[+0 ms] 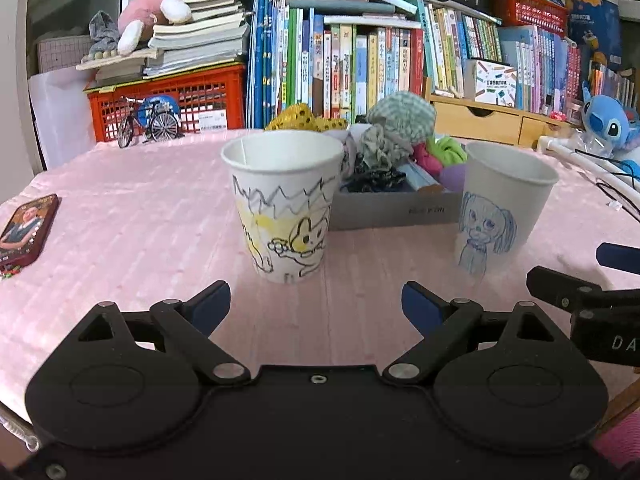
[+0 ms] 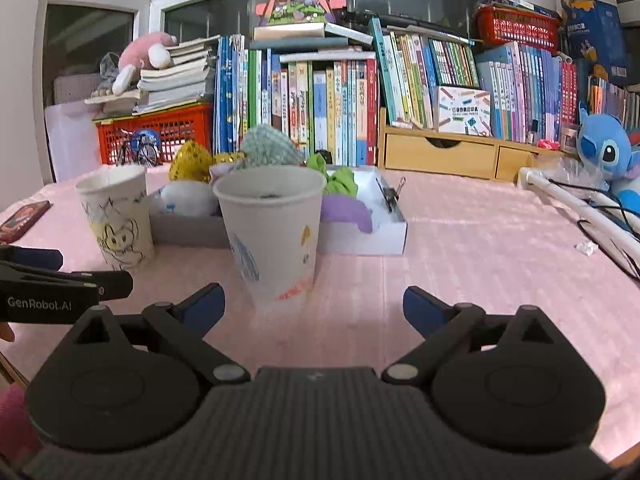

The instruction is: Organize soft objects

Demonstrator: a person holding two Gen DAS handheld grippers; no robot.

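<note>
We held both tools low over the counter [image 1: 120, 220], which was covered in a pink cloth. The left tool [image 1: 316, 300] stood with its jaws spread wide and nothing between them, facing a paper cup with a yellow and black drawing [image 1: 284, 204] that stood upright just ahead. The right tool [image 2: 314, 306] was likewise spread wide and empty, with a paper cup bearing a blue dog drawing [image 2: 272, 236] upright close ahead, slightly left of centre. In the left view the same blue-dog cup [image 1: 502, 208] stood well to the right of the yellow one, the two apart. Behind and between the cups lay a shallow grey and white box [image 1: 396, 210] holding the soft objects in a loose heap: a green checked cloth bundle [image 1: 400, 118] on top, a yellow sequined piece [image 1: 296, 118] at the rear left, a green piece [image 2: 340, 178] and a purple piece [image 2: 346, 210] toward the right side. A red tin [image 1: 28, 232] lay flat at the counter's left edge. A blue plush toy [image 2: 604, 148] sat at the far right, before a wall of upright books [image 1: 352, 64].
</note>
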